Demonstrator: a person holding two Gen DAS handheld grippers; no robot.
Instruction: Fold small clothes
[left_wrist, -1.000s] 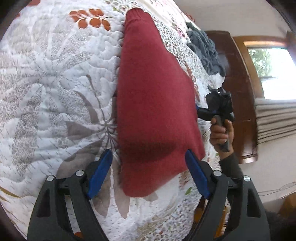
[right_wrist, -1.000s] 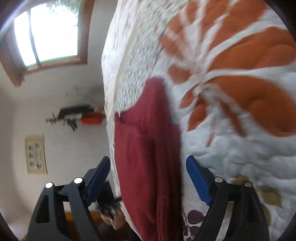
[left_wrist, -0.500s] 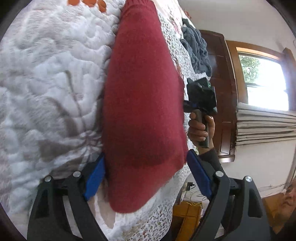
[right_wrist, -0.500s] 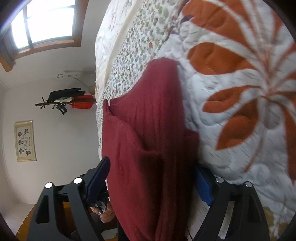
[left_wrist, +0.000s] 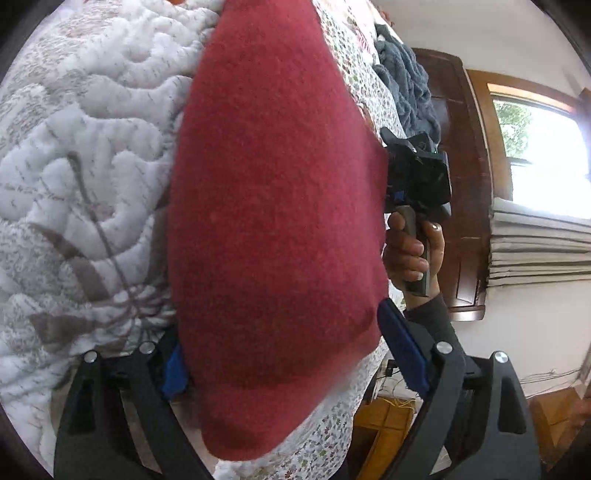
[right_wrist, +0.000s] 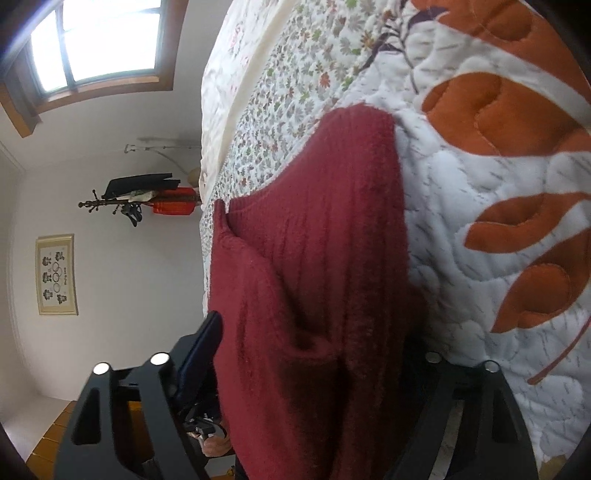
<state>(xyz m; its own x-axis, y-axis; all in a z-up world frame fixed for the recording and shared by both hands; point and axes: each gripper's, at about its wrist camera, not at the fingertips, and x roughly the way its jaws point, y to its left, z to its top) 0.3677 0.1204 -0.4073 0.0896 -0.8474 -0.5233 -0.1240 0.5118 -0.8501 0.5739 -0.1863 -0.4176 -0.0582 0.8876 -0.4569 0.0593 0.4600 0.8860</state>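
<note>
Here, a red sweater lies on a quilted bed, near its edge, already doubled over on itself: the right wrist view shows a ribbed outer layer lapped over another. The left hand-held gripper straddles one end of the sweater, its blue pads spread wide on either side of the cloth, with one pad half hidden under the fabric. It has not closed on anything. The right hand-held gripper stands at the other end, one blue pad clear of the knit and the far finger hidden behind it, so its spread looks wide but its hold on the cloth cannot be told for certain. The person's right hand grips that tool's handle just off the bed's edge. By the look of it, the first fold is done and a further fold or a tidy-up remains. A grey garment sits heaped farther up the bed, apparently still to be folded. A window lights the room.
</note>
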